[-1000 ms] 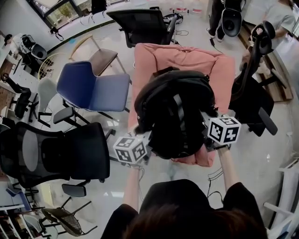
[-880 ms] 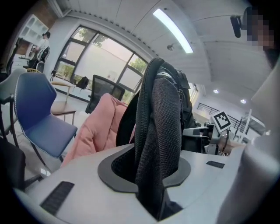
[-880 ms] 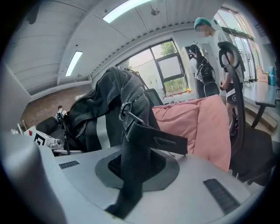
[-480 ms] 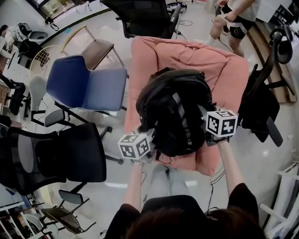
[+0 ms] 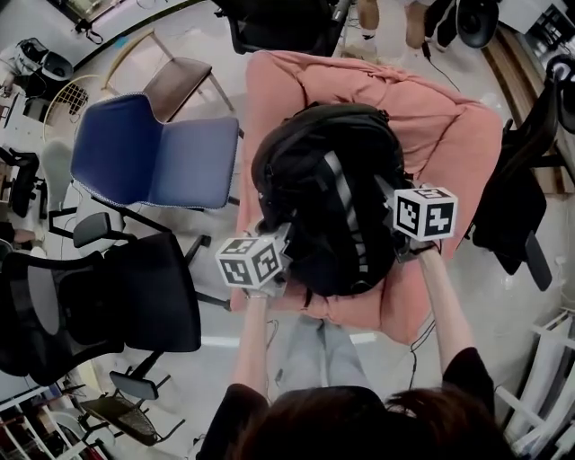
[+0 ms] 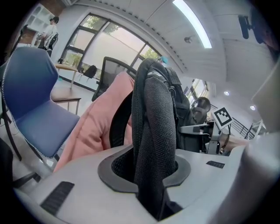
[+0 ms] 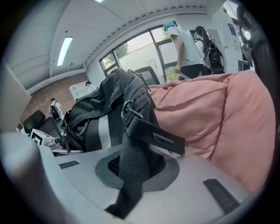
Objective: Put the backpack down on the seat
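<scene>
A black backpack (image 5: 323, 198) with a grey stripe hangs upright between my two grippers, over the pink cushioned seat (image 5: 449, 135). I cannot tell if its bottom touches the cushion. My left gripper (image 5: 280, 256) is shut on a padded mesh shoulder strap (image 6: 151, 144) at the pack's left side. On the pack's right side, my right gripper (image 5: 395, 229) is shut on the other mesh strap (image 7: 133, 162), just below its buckle. In the left gripper view the pink seat (image 6: 94, 127) lies close behind the pack.
A blue chair (image 5: 153, 162) and a brown-seated chair (image 5: 180, 81) stand left of the seat. A black mesh office chair (image 5: 99, 296) is at the near left, another black chair (image 5: 517, 198) at the right. A person's legs (image 5: 386, 13) show beyond the seat.
Both grippers have come down and forward with the backpack, which now sits lower and further over the pink seat. The grips on the straps are unchanged.
</scene>
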### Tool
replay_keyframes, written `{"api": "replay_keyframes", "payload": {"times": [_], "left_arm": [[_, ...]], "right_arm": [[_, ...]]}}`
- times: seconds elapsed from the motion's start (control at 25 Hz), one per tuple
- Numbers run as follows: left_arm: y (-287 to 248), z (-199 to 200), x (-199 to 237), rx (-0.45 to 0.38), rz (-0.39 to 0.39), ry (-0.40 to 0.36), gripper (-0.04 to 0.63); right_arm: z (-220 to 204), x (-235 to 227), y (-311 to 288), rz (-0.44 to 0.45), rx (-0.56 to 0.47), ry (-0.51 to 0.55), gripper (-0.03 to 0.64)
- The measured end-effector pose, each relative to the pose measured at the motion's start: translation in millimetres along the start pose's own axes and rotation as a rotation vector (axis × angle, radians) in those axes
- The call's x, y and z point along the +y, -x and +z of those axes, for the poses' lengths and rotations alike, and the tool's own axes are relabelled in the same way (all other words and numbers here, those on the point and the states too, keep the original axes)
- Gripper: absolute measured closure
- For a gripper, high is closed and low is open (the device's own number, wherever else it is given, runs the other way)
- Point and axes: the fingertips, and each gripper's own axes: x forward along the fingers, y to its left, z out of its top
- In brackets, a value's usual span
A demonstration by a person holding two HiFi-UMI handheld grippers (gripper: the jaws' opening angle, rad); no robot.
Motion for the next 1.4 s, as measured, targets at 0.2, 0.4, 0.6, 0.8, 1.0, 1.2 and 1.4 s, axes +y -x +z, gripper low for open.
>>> {"api": "replay_keyframes", "payload": {"times": [0.2, 0.4, 0.6, 0.8, 1.0, 1.2, 1.4], "left_arm": [[-20.7, 8.7, 24.9, -0.010, 0.014, 0.023, 0.490], [-31.5, 12.4, 48.5, -0.024, 0.020, 0.040, 0.482], [-32.2, 11.5, 57.6, -0.051, 0.011, 0.041, 0.468], [-30.2, 10.7, 58.4, -0.057, -0.001, 0.026, 0.435], [-24.3, 4.5, 65.6, -0.049, 0.044, 0.045, 0.351], [-14.1, 7.8, 64.1, -0.064, 0.069, 0.025, 0.308], [5.9, 23.0, 61.1, -0.107, 0.102, -0.031, 0.281]], "right_arm": [[10.1, -6.8, -34.7, 0.000, 0.019, -0.017, 0.581], [14.7, -7.2, -61.5, -0.010, 0.022, -0.030, 0.581], [16.4, -6.3, -70.0, -0.028, 0.018, -0.035, 0.581], [18.5, -4.7, -70.0, -0.032, 0.009, -0.027, 0.549], [20.8, 4.4, -69.8, 0.012, -0.018, -0.042, 0.423], [22.9, 2.1, -62.0, -0.019, -0.039, -0.048, 0.360], [22.1, -2.3, -45.8, 0.000, -0.065, -0.090, 0.336]]}}
